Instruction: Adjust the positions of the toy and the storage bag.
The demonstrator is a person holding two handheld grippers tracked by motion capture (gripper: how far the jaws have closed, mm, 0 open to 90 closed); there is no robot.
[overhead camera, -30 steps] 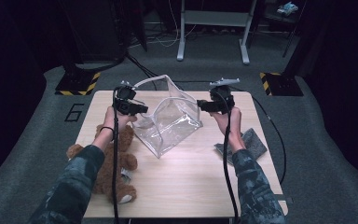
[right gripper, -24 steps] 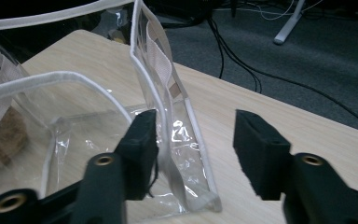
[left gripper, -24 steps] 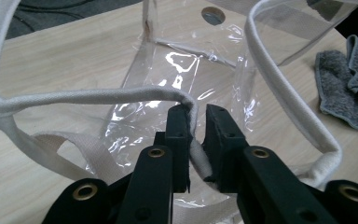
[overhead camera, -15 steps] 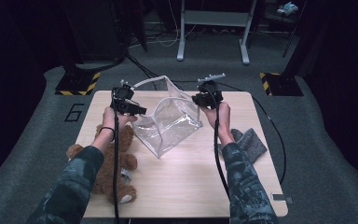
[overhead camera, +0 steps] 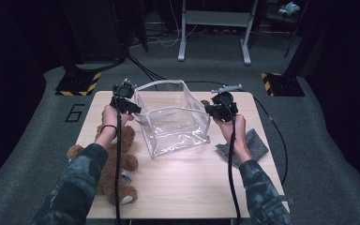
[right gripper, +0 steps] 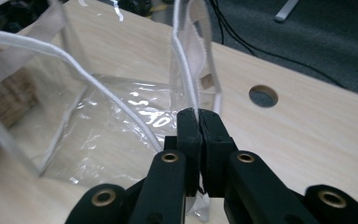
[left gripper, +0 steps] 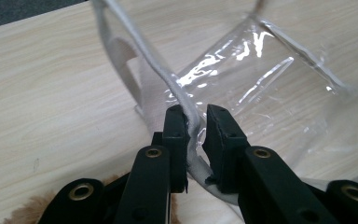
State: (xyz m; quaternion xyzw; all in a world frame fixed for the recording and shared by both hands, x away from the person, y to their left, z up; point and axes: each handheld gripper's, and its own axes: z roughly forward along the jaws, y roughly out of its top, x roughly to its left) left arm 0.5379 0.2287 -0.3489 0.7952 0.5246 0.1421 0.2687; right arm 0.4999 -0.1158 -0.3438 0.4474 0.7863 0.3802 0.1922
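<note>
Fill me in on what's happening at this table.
A person is holding a clear plastic bag open on the wooden table, one gripper at each side of its white-trimmed rim. The right gripper is clamped shut on the rim. The left gripper has the rim between its jaws, which have just been closing. A teddy bear lies by the left forearm, and a grey cloth by the right hand.
</note>
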